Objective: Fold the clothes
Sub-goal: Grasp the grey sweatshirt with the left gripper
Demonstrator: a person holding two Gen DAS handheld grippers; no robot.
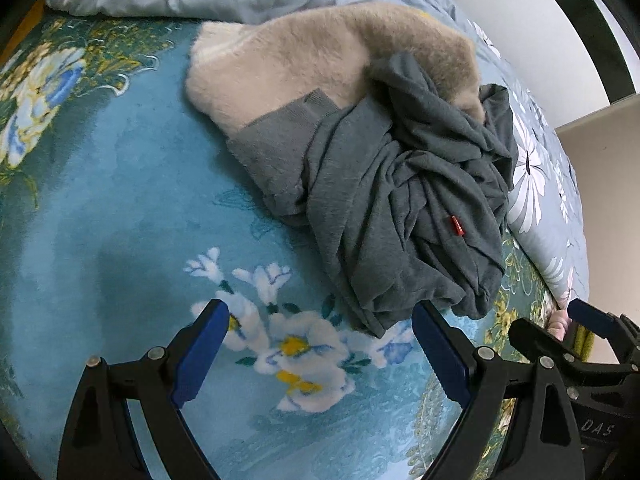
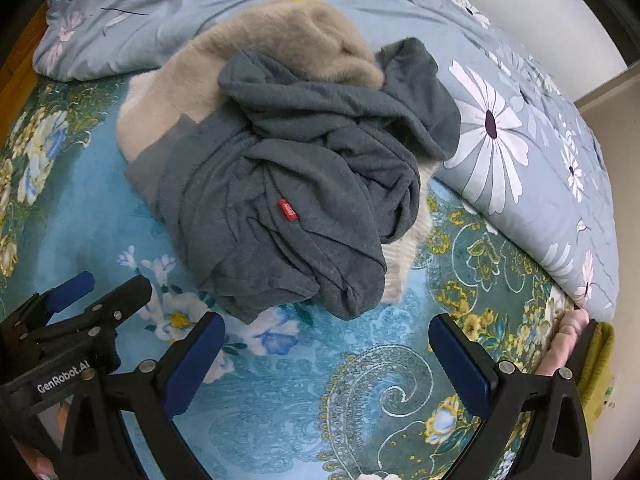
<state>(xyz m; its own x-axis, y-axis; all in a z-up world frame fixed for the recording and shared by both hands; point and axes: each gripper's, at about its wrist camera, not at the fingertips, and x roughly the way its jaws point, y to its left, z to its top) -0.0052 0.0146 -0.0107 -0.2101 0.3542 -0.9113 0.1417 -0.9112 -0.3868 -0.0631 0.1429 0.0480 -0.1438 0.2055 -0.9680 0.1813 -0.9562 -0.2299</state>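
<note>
Nearest, at the near edge of the bed: left gripper (image 1: 320, 312), blue pads spread wide apart, clamped on nothing, poised over the white flowers of the teal floral blanket (image 1: 120, 200). Just beside it, toward the right edge: right gripper (image 2: 327, 322), likewise spread wide and empty, above the paisley swirl of the same blanket.

Just beyond both sets of fingertips, near the middle of the bed: grey sweatshirt (image 1: 400, 200), crumpled and twisted into 1 knotted heap, not folded, its lowest bunched fold almost reaching the left gripper's right pad. Showed a small red tab (image 1: 456, 225) on the front face and a ribbed band (image 1: 280, 128) lying flat on the left side of the heap.

Under and behind it: beige fleece garment (image 1: 304, 52), plush, bundled, half covered by the grey one. Farther still, along the far and right edges: pale blue daisy quilt (image 1: 532, 168), rumpled.

Judged soft, light and limp: jersey likely to sag and drag the rest along when lifted, not slippery, nothing fragile. Tangled enough that a pinch in the middle would probably raise the whole knot, perhaps the fleece too. Better holds, by the look of it: the flat ribbed band on the left and the loose bunched edge nearest the grippers, 1 pad under and 1 over a single layer, then pulled apart to spread the cloth.
</note>
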